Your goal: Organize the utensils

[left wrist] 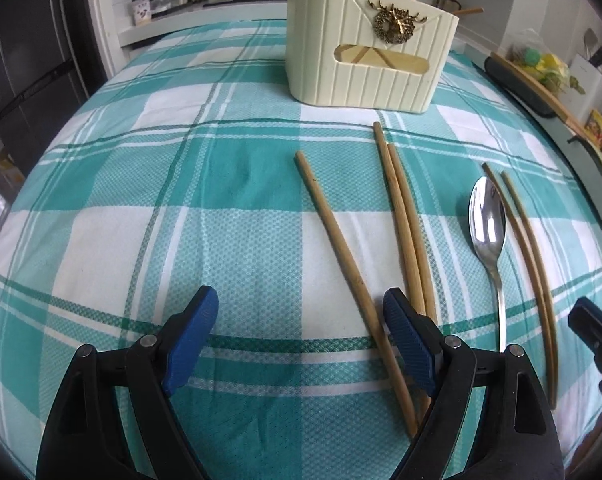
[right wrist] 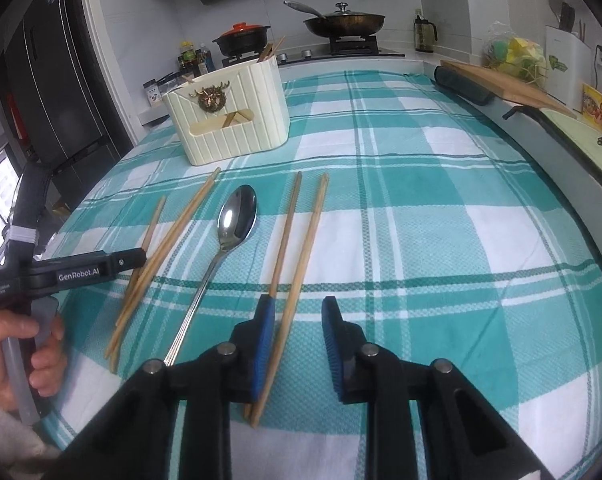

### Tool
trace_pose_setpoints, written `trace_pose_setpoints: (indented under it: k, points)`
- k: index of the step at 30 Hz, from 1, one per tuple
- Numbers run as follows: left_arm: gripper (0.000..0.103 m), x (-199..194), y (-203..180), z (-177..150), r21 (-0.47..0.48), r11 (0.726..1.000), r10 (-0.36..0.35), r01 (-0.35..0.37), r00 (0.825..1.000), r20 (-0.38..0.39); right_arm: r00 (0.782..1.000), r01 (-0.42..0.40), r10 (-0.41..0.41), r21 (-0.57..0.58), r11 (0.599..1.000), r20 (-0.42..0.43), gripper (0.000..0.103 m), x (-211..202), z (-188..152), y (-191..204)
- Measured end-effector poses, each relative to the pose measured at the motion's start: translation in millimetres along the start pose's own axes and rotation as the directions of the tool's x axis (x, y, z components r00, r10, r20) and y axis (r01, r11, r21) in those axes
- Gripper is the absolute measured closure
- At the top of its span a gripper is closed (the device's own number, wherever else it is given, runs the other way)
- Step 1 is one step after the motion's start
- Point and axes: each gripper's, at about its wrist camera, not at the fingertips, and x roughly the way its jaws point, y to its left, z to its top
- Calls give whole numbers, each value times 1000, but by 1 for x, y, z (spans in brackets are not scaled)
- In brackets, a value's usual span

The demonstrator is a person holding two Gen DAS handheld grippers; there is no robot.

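Note:
A cream utensil holder (left wrist: pixel 369 48) with a brass deer badge stands at the far side of the checked cloth; it also shows in the right wrist view (right wrist: pixel 229 116). Chopsticks stand inside it. Several wooden chopsticks lie on the cloth: one single (left wrist: pixel 341 248), a pair (left wrist: pixel 405 220) and another pair (left wrist: pixel 529 248). A steel spoon (left wrist: pixel 489 224) lies between the pairs, also in the right wrist view (right wrist: pixel 229 228). My left gripper (left wrist: pixel 297 320) is open, low over the cloth by the single chopstick. My right gripper (right wrist: pixel 299 332) is open, with one chopstick (right wrist: pixel 301 264) between its fingers.
A teal and white checked cloth (right wrist: pixel 441 240) covers the table. A wooden cutting board (right wrist: pixel 509 84) and a dark roll lie at the right edge. A stove with a pot and pan stands behind. A fridge (right wrist: pixel 49 92) is at left.

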Motion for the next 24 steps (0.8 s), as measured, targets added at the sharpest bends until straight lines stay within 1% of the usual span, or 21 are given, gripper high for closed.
trace_pose_setpoints:
  k: [3,6,8,9,14,16,18,20,22,24]
  points:
    - [16,-1,-4,-5,34,999,24,-24,1000,3,999,-1,1,-16,1000,-43,82,19,6,5]
    - [11,-3,-2,-8,59,998,33,-33,999,3,995,27,-31,-37,999,-93,86,33,5,8]
    - [10,-4,3,-11,66,997,35,-35,999,1,995,54,-60,-75,996,-82,91,32,4,11]
    - [10,-5,7,-12,67,997,36,-36,999,-1,994,66,-73,-88,994,-79,92,31,3,11]
    - [10,-12,24,-20,77,995,57,-57,998,2,987,134,-140,-72,988,-77,95,24,0,-2]
    - [10,-15,30,-23,76,995,59,-59,998,2,984,159,-162,-54,986,-78,95,19,-1,-10]
    - [10,-16,34,-27,71,997,39,-39,999,-2,980,179,-182,-45,983,-78,95,15,-5,-15]
    - [10,-17,36,-30,79,997,12,-12,1000,1,981,177,-180,-39,983,-75,93,12,-7,-18]
    - [9,-18,35,-33,95,995,5,-7,1000,13,985,155,-156,-28,988,-67,89,10,-8,-20]
    - [5,-17,36,-34,91,996,0,-2,1000,14,987,147,-149,-40,988,-62,88,11,-9,-20]
